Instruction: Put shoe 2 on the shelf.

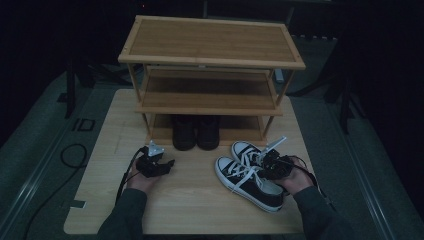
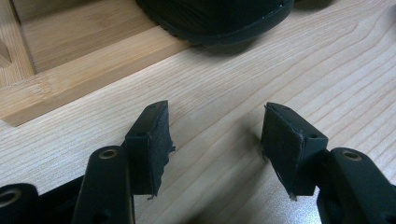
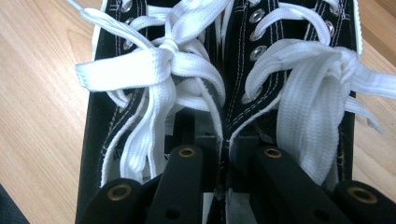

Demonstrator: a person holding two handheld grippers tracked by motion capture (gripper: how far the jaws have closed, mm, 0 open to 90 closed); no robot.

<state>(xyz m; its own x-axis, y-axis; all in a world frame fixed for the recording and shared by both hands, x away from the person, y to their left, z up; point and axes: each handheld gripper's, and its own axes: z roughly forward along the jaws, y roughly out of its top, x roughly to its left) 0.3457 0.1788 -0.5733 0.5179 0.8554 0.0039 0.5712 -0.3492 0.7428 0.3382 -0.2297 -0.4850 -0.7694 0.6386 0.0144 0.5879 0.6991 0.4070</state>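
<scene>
**Two sneakers pinched together**

The black cloth sneakers (image 1: pixel 250 175) with white rubber toes and flat white laces are lying side by side on the counter (image 1: pixel 190 210), just in front of the rack. The right tool (image 1: pixel 267 161) is squeezing their two inner edges together. The left tool (image 1: pixel 167 165) is sitting wide and empty near two dark boots (image 1: pixel 196 132) on the wooden rack's (image 1: pixel 210 45) bottom shelf. The counter is pale, smooth wood. The room is looking dark.
</scene>
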